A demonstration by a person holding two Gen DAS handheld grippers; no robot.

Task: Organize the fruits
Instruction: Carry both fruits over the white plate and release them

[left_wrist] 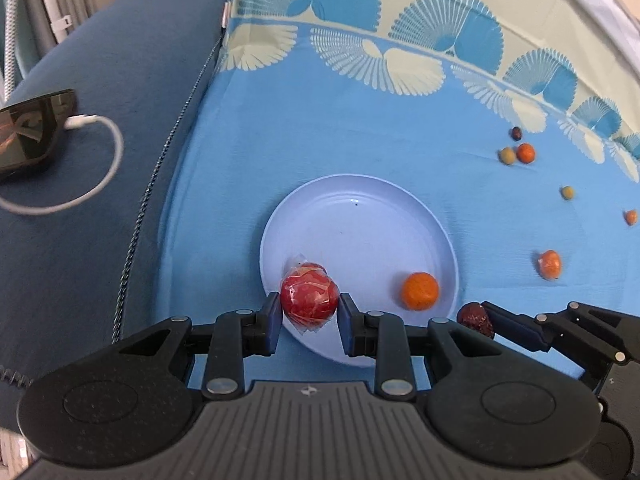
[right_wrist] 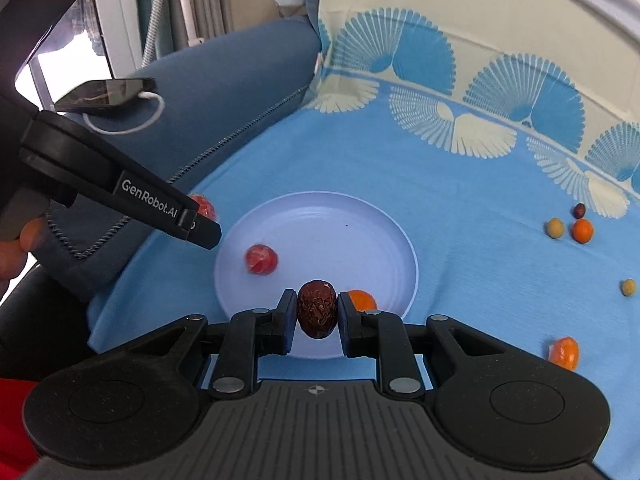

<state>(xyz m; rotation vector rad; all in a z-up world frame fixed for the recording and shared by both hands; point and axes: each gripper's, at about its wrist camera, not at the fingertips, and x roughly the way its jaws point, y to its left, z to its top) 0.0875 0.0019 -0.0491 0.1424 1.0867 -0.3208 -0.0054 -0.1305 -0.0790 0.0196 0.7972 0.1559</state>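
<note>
The left gripper (left_wrist: pixel 308 312) grips a red plastic-wrapped round fruit (left_wrist: pixel 309 296) and the right gripper (right_wrist: pixel 316 312) clamps an upright wrinkled brown date (right_wrist: pixel 317 308), both just above the near rim of the pale blue round plate (right_wrist: pixel 360 224).

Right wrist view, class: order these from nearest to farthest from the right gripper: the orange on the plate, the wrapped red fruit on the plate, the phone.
1. Orange: beside the right gripper.
2. Wrapped red fruit: plate's left side.
3. Phone: far left.
</note>
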